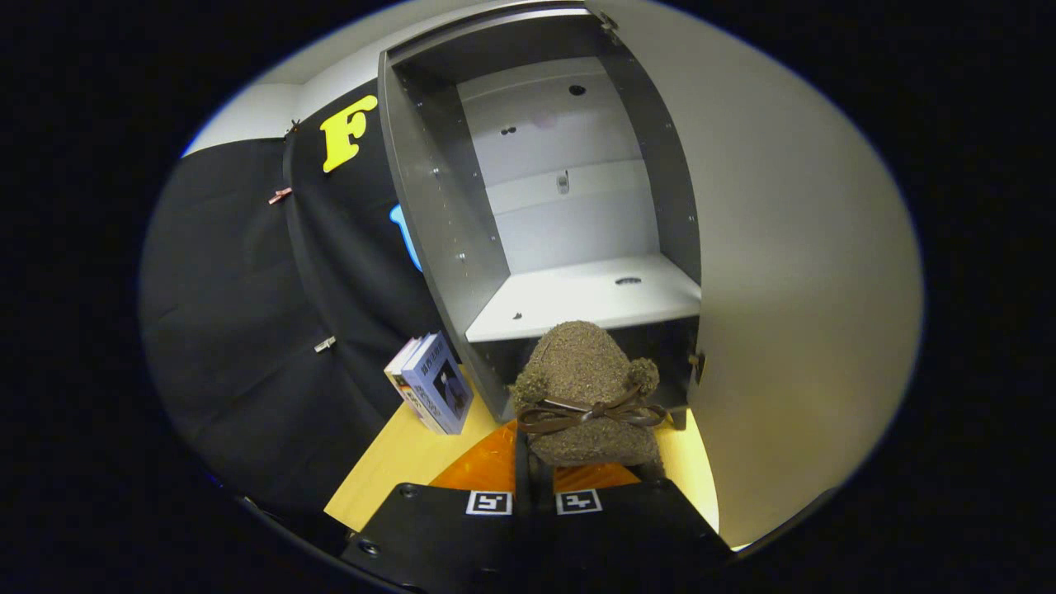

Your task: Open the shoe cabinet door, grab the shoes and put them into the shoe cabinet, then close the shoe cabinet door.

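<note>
Your gripper (533, 462) is clamped on the shoe's (584, 388) heel; its fingertips are buried behind the fuzzy brown upper. The shoe hangs just ahead of the cabinet (569, 214), below its white shelf (594, 297). The door (792, 272) stands open beside you. A box (433, 384) stands on the table (396, 462), by the cabinet's other side.

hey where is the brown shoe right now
In the gripper view the brown shoe is pinched between the fingers of the gripper, held up just before the open shoe cabinet, below its white shelf.
</note>
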`<state>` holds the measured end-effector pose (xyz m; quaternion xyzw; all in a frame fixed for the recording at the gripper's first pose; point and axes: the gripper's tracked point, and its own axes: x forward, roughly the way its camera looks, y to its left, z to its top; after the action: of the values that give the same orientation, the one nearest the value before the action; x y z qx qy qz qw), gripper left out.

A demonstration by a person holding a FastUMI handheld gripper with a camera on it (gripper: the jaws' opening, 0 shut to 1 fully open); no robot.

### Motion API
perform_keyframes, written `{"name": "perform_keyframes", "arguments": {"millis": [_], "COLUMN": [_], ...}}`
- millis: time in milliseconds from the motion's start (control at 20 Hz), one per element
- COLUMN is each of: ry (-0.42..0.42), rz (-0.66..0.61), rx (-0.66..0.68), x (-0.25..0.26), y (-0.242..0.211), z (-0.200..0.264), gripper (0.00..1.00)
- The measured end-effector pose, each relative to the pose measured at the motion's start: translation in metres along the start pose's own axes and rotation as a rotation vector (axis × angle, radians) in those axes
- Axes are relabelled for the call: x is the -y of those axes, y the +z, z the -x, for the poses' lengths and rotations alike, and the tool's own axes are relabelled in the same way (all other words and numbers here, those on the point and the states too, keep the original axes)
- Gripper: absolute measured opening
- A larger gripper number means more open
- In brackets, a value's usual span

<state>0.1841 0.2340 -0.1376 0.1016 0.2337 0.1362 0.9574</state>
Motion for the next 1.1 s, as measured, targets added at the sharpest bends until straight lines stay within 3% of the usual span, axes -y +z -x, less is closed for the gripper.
{"name": "perform_keyframes", "arguments": {"millis": [450,800,1100], "ry": [-0.052,-0.142,-0.180], "rz": [0.087,0.110,0.114], "rx": [0.014,-0.064,-0.103], "x": [0.004,0.031,0.046], "y": [0.103,0.115,0.125], "z": [-0.114,-0.228,-0.295], "gripper": [0.05,0.05,0.05]}}
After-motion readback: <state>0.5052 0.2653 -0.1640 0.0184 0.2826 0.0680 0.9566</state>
